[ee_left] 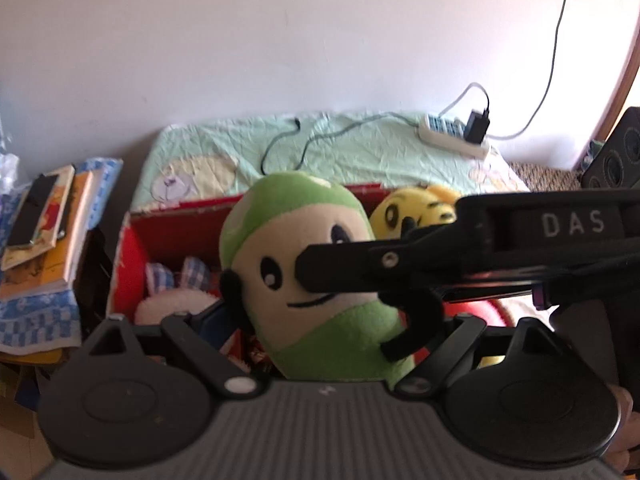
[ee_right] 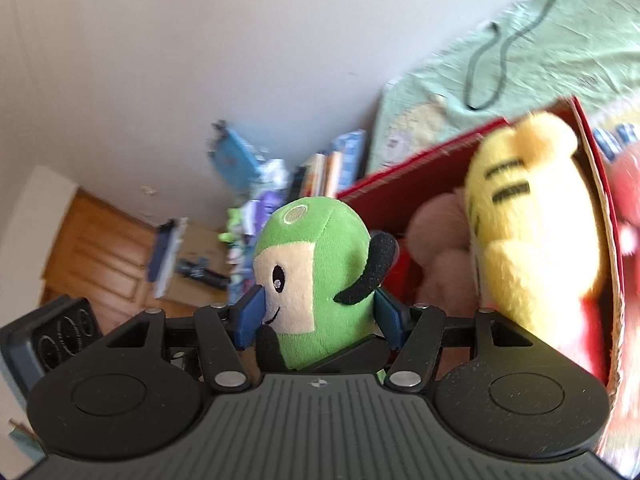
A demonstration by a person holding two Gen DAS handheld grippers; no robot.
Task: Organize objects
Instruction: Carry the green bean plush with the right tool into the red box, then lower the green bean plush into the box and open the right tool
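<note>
- Your right gripper [ee_right: 318, 316] has its blue pads [ee_right: 251, 314] pressed on either side of the green plush toy [ee_right: 316, 280]; the toy sits upright between them, at the near edge of the red box [ee_right: 416, 168].
- Your left gripper [ee_left: 320, 332] shows the same green plush toy [ee_left: 308, 280] directly in front of it. One blue pad shows at the left and the other is hidden, so you cannot tell how wide it stands or whether it grips.
- The red box [ee_left: 176, 216] holds one yellow striped plush [ee_right: 532, 236], one pinkish plush [ee_right: 436, 252] and one white plush with checked ears [ee_left: 176, 292].
- Behind the box, the pale green cloth [ee_left: 360, 148] carries one white power strip [ee_left: 452, 136].
- One stack of books [ee_left: 44, 232] lies left of the box.
</note>
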